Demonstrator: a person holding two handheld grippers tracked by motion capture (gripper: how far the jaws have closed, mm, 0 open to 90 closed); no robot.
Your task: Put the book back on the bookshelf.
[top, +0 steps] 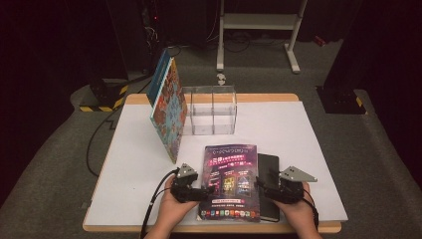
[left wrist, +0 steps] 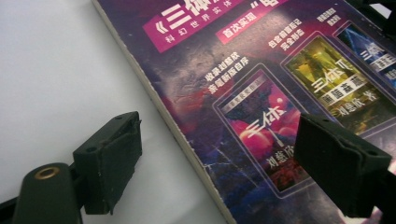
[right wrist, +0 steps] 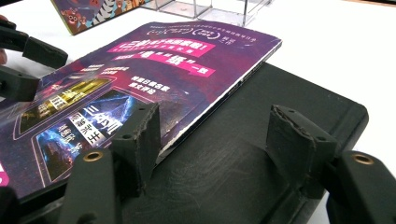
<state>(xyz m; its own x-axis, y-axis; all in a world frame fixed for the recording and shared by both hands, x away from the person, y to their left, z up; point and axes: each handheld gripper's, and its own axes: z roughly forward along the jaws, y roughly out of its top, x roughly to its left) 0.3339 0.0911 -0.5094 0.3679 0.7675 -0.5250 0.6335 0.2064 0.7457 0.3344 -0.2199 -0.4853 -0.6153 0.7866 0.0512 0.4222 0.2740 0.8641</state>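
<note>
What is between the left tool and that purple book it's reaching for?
Nothing visible. The left tool is open and already straddles the purple book's left edge, one jaw over the white table, the other above the cover.

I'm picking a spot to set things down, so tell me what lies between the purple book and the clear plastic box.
Nothing: in the high view, only bare white table separates the purple book from the clear plastic box.
</note>
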